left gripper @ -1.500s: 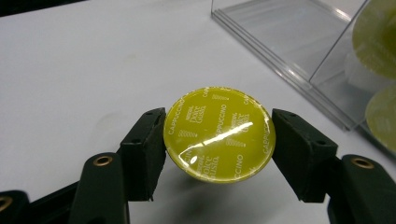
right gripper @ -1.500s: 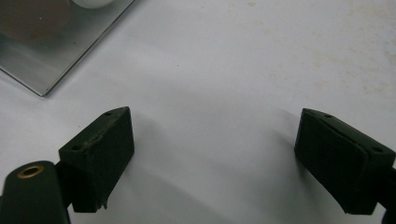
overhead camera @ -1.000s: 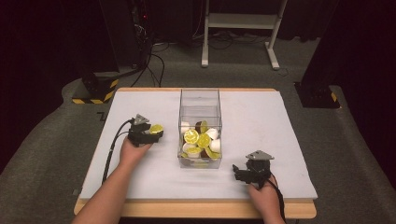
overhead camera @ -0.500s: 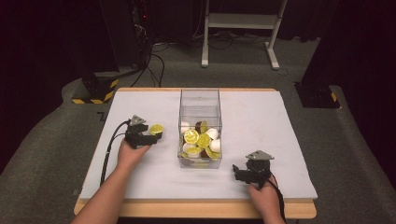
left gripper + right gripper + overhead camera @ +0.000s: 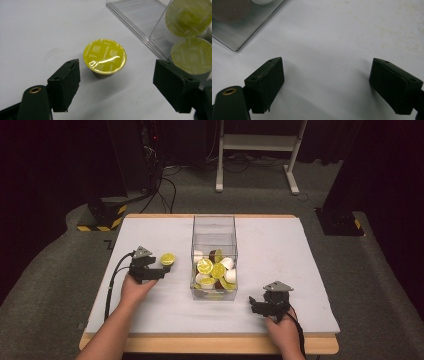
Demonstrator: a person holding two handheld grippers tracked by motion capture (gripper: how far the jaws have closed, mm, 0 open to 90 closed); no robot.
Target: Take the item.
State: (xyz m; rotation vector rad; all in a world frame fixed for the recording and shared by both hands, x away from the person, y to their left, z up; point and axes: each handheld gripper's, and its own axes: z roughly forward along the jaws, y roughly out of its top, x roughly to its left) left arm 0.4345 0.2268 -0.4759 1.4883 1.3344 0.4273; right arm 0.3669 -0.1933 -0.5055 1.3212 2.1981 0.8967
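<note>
White tabletop [image 5: 300, 270] carries a clear box [image 5: 214, 235] of capsules, with one yellow capsule [image 5: 104, 57] set upright just beside it. The left gripper [image 5: 116, 82] has just spread its jaws, apparently releasing that capsule, so next comes another pick from the box. The right gripper [image 5: 327, 82] rests with jaws spread and empty.

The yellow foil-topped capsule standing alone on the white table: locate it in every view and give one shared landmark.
High view: yellow foil-topped capsule left of centre, just ahead of the left gripper, beside the clear plastic box.
Left gripper view: capsule at centre, beyond the open jaws, untouched.
Right gripper view: not in it.
Shared landmark: the box, upper right in the left gripper view.
</note>
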